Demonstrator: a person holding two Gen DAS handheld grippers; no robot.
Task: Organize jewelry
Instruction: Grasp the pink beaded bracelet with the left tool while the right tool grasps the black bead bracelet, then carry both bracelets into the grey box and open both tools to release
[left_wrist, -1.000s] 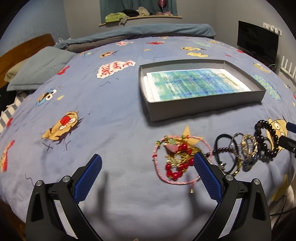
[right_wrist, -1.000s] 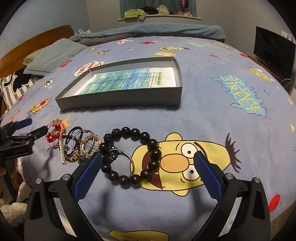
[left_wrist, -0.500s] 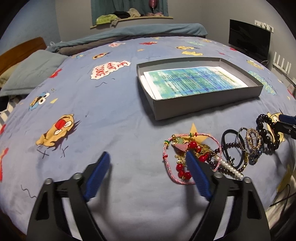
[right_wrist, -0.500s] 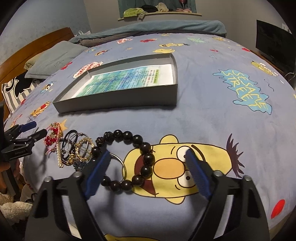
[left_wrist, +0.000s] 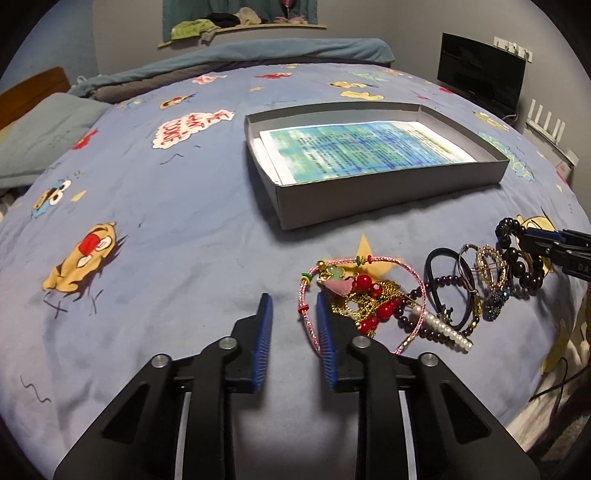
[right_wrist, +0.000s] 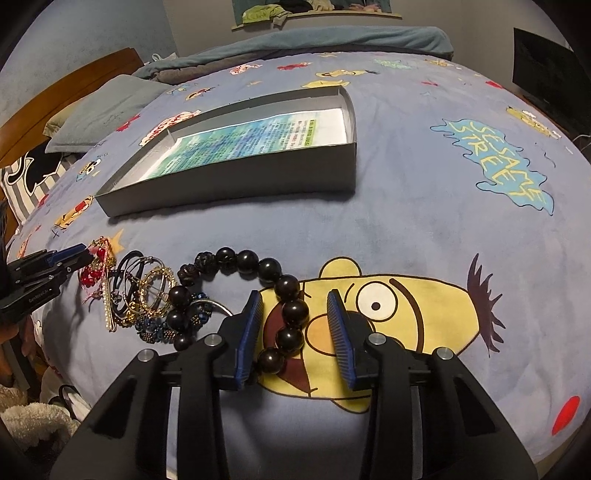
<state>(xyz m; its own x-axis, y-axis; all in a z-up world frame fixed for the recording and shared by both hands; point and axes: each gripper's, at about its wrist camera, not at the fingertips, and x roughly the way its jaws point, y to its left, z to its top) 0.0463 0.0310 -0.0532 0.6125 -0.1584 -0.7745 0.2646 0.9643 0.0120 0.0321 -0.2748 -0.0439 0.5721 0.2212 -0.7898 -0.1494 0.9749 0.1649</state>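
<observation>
My left hand-held gripper (left_wrist: 293, 321) hangs low over the bed (left_wrist: 155, 236), and its jaws are closing. The left edge of the pink cord bracelet (left_wrist: 306, 295) lies between the blue pads, close against the right one, but I cannot see the pads pressing on it, so I count nothing as gripped on that side.

My right hand-held gripper (right_wrist: 295, 325) is also closing. The right side of the black bead bracelet (right_wrist: 288, 286) runs between its fingers, with a gap showing on either side of the beads. The bracelet lies flat on the blue cartoon bedspread, over a yellow face printed there.

The jewelry sits in a loose heap near the front edge of the bed. From the left wrist view I see the pink cord bracelet around a tangle of gold chain and red beads (left_wrist: 369, 302), a short string of pearls (left_wrist: 448, 332) just to the right, then dark hair ties (left_wrist: 439, 280), a gold ring-shaped piece (left_wrist: 489, 264) and a blue beaded piece (left_wrist: 496, 299), with the black bead bracelet at the far right.

Beyond the heap lies a shallow grey box (left_wrist: 388, 195), open at the top, with a blue-green printed sheet (left_wrist: 358, 151) flat in its bottom. No jewelry is in the box.
</observation>
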